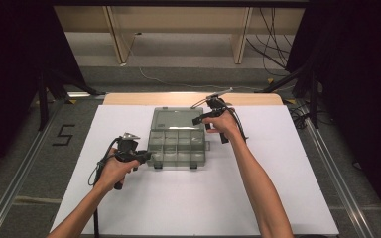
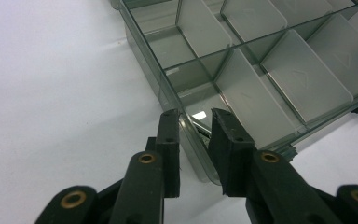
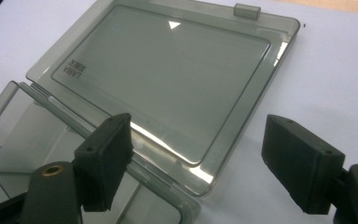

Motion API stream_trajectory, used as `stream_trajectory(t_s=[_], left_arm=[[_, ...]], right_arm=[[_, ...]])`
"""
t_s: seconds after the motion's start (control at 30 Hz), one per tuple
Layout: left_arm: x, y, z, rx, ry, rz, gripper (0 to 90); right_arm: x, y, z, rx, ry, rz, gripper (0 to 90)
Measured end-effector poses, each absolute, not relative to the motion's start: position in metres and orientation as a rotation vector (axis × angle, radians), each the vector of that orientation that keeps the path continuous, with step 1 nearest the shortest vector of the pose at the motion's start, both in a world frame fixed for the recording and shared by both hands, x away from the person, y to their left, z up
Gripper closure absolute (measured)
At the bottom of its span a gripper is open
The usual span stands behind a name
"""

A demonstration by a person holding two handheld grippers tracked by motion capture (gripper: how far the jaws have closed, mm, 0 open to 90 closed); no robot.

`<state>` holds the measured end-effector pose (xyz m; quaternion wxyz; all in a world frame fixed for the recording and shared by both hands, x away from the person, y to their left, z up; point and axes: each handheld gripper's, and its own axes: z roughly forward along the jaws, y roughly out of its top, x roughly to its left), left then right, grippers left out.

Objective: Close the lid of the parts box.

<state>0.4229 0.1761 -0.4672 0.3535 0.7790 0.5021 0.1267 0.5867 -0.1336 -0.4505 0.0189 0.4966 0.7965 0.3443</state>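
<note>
Pinching the open box's (image 1: 176, 144) near-left corner wall, the left gripper (image 2: 193, 140) steadies it mid-table while the right gripper (image 3: 196, 154) hovers spread over the flat lid (image 3: 168, 79), likely closing next.

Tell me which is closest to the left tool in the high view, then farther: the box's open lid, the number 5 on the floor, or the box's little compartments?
1. Smoky clear plastic box compartments, just right of the left tool.
2. Open flat lid, behind them.
3. Black number 5, off the table's left.

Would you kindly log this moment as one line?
left gripper: shut on clear grey plastic compartment box wall | right gripper: open above flat lid
</note>
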Motion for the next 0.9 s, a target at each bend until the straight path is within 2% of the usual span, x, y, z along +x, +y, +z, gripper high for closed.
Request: stream_trajectory(t_s=[0.9], left_arm=[[0.423,0.177,-0.467,2.025,1.286,0.318,72.4]], right_arm=[[0.59,-0.132,-0.464,1.647,2.444,1.056,32.0]])
